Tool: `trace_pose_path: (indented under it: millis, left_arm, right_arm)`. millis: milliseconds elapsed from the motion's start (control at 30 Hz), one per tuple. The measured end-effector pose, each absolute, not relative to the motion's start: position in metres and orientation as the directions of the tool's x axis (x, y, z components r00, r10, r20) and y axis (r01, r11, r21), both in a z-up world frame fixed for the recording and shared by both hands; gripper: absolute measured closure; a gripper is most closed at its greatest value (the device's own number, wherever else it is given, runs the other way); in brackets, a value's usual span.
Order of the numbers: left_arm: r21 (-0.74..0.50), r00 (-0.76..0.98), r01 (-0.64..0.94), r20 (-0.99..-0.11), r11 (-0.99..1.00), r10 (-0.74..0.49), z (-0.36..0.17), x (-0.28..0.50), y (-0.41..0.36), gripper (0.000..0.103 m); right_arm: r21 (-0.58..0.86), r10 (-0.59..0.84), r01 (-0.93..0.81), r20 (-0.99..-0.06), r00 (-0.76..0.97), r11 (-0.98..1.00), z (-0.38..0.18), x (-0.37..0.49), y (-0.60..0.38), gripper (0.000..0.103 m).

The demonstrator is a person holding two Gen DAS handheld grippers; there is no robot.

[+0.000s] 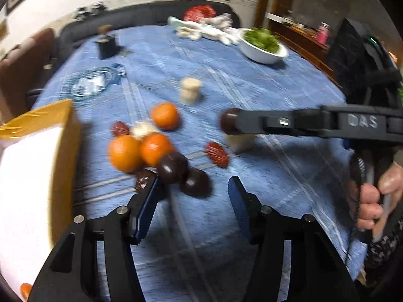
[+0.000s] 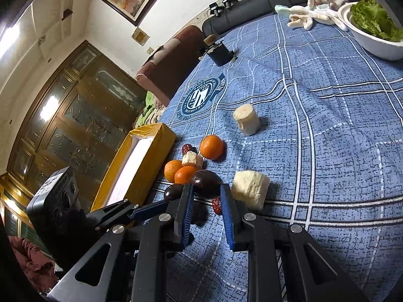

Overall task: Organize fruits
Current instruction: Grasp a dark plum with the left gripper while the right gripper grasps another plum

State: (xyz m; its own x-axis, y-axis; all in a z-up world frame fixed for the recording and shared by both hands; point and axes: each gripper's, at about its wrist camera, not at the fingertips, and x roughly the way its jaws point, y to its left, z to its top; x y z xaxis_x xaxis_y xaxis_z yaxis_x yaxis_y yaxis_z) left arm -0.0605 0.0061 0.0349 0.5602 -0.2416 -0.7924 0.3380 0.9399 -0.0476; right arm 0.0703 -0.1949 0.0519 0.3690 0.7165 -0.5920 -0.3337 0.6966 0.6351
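While the left gripper (image 1: pixel 194 196) hangs with its jaws parted and nothing between them, its blue pads flank a pair of dark, glossy plum-like fruits (image 1: pixel 173 167) lying on the blue checked tablecloth (image 1: pixel 252 80), just beside the cluster of three orange mandarins (image 1: pixel 153 148), in the left wrist view. Left of that cluster stands the yellow-sided cardboard box with a white inside (image 1: pixel 32 166), and to its right the right gripper (image 1: pixel 230 125) reaches in from the side, clamped on another dark round fruit (image 1: pixel 228 120) carried above the cloth. From the right wrist view, that same dark fruit (image 2: pixel 206 182) sits pinched at the fingertips of the right gripper (image 2: pixel 207 191), in front of the mandarins (image 2: pixel 185 173), with the box (image 2: pixel 148 156) to their left, pale spongy chunks (image 2: pixel 249 188) to their right and a wrinkled red date (image 2: pixel 216 205) below. Sorting appears under way: the held fruit likely goes to the box next, which calls for swinging leftward over the mandarins without knocking them.
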Motion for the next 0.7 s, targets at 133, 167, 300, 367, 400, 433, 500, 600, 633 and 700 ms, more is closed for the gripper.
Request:
trace_pose_path:
  millis: [133,167,300,367,400,433,500,600,633,700]
  left_arm:
    - [-0.001,0.581,0.312,-0.791,0.950,-0.192,0.041,-0.063,0.017,0.048]
    - [0.024,0.589,0.300,-0.791,0.953,-0.166,0.042,-0.065,0.019,0.048]
    - [0.035,0.569,0.279,-0.811,0.960,-0.136,0.034,-0.060,0.026,0.048]
    - [0.036,0.558,0.268,-0.821,0.963,-0.124,0.029,-0.055,0.025,0.048]
    - [0.032,0.562,0.265,-0.817,0.964,-0.127,0.029,-0.053,0.026,0.048]
    - [0.025,0.564,0.262,-0.815,0.965,-0.132,0.030,-0.052,0.027,0.048]
    - [0.014,0.560,0.254,-0.817,0.967,-0.135,0.031,-0.048,0.029,0.048]
    - [0.007,0.560,0.262,-0.815,0.965,-0.147,0.032,-0.048,0.027,0.048]
    - [0.007,0.567,0.265,-0.810,0.964,-0.150,0.034,-0.048,0.025,0.048]
    - [0.013,0.578,0.282,-0.800,0.959,-0.159,0.038,-0.050,0.020,0.048]
  right_arm:
    - [0.633,0.705,-0.317,-0.592,0.390,0.706,0.053,0.071,-0.201,0.082]
    - [0.630,0.700,-0.313,-0.593,0.397,0.711,0.053,0.071,-0.203,0.082]
    - [0.632,0.695,-0.300,-0.593,0.408,0.715,0.053,0.071,-0.207,0.082]
    - [0.632,0.694,-0.298,-0.593,0.408,0.715,0.053,0.071,-0.207,0.082]
    - [0.632,0.693,-0.297,-0.593,0.409,0.716,0.053,0.071,-0.207,0.082]
    - [0.632,0.693,-0.296,-0.592,0.411,0.716,0.053,0.071,-0.207,0.082]
    - [0.634,0.694,-0.296,-0.592,0.409,0.715,0.053,0.072,-0.207,0.082]
    - [0.633,0.693,-0.294,-0.594,0.407,0.716,0.053,0.071,-0.207,0.082]
    - [0.634,0.694,-0.294,-0.593,0.408,0.715,0.052,0.072,-0.207,0.082]
    - [0.633,0.692,-0.294,-0.592,0.412,0.716,0.053,0.072,-0.207,0.082]
